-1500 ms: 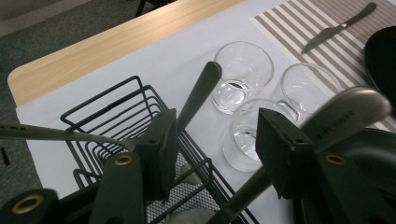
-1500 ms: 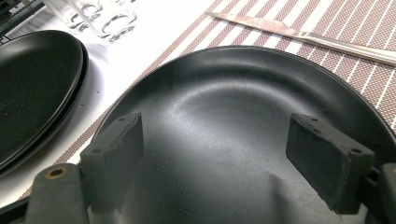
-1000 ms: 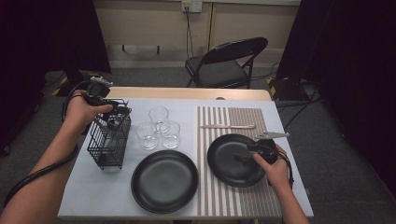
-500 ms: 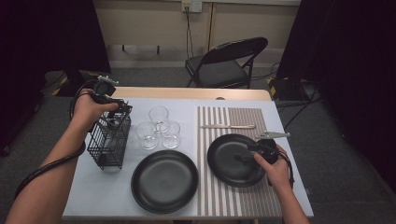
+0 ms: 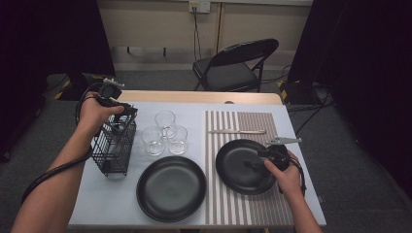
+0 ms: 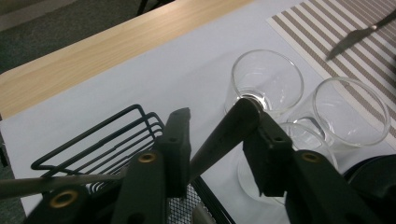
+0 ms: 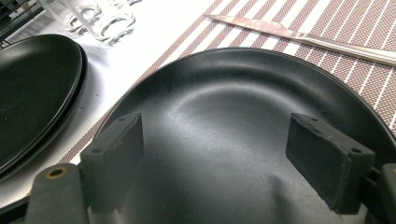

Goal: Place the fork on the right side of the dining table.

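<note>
The left claw (image 6: pixel 217 140) has just been closing, seemingly gripping a utensil handle (image 6: pixel 224 135); the right claw (image 7: pixel 229 154) gapes over a black plate (image 7: pixel 243 93).

Black wire basket (image 5: pixel 115 145), two black plates (image 5: pixel 171 188), brown-and-white striped placemat (image 5: pixel 243 204), clear glasses (image 5: pixel 165 132), silver knife (image 5: pixel 238 131)

table (image 5: pixel 252 97) w/ white cloth (image 5: pixel 111 199), striped mat (image 5: pixel 243 213), rack (image 5: pixel 114 145), 3 glasses (image 5: pixel 165 133).

High view: above the near table (image 5: pixel 301 141) edge, looking forward and down; left gripper view: close over the wire basket (image 6: pixel 107 135), facing the glasses (image 6: pixel 266 84); right gripper view: low over the plate (image 7: pixel 243 107); both catch the knife (image 7: pixel 299 39).
</note>
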A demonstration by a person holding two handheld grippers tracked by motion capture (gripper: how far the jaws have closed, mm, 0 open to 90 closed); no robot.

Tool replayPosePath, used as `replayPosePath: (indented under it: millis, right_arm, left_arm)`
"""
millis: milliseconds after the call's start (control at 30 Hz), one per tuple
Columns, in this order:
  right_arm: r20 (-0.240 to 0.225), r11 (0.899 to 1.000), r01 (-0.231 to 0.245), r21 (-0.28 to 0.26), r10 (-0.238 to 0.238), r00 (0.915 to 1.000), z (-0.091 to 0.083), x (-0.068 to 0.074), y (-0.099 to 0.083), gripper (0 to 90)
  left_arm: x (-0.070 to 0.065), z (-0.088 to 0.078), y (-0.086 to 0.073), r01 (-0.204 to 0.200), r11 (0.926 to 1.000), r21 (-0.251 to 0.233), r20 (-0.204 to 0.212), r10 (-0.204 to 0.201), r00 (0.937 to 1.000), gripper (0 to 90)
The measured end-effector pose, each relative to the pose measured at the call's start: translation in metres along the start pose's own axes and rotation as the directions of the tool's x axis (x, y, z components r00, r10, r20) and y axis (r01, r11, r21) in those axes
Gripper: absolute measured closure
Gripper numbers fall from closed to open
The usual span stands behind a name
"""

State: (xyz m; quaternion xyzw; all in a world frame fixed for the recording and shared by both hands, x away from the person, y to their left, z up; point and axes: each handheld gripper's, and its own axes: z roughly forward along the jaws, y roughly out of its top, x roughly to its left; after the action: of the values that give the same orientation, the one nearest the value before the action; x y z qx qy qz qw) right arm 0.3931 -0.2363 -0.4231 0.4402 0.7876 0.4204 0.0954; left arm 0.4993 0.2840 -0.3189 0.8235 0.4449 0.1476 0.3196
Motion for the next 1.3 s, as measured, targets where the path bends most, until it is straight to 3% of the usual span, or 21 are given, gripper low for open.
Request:
replayPosePath:
  millis: [133, 467, 867, 1200, 1300]
  right_arm:
    - [0.004, 1.000, 0.000, -0.001, 0.000, 1.0000, 0.000, 0.001, 0.001, 18.4]
    - [0.009, 1.000, -0.002, -0.011, 0.002, 1.0000, -0.002, 0.001, 0.001, 18.4]
    - [0.009, 1.000, 0.000, -0.015, 0.000, 1.0000, -0.002, 0.001, 0.002, 18.4]
    - [0.009, 1.000, -0.005, -0.017, 0.005, 0.9999, -0.002, 0.002, 0.003, 18.4]
    - [0.014, 1.000, -0.002, -0.017, 0.002, 0.9999, -0.002, 0.002, 0.002, 18.4]
  left_arm:
    - [0.000, 0.000, 0.001, -0.002, 1.0000, -0.002, -0.001, 0.002, 1.0000, 68.3]
    - [-0.004, -0.002, 0.000, -0.021, 0.9998, -0.004, -0.023, 0.020, 0.9995, 70.9]
    - [-0.010, -0.007, 0.004, -0.035, 0.9994, 0.000, -0.018, 0.035, 0.9992, 78.1]
    - [-0.013, -0.014, 0.012, -0.062, 0.9979, 0.022, -0.066, 0.063, 0.9958, 83.6]
    - [-0.014, -0.016, 0.014, -0.090, 0.9950, 0.043, -0.102, 0.094, 0.9904, 85.4]
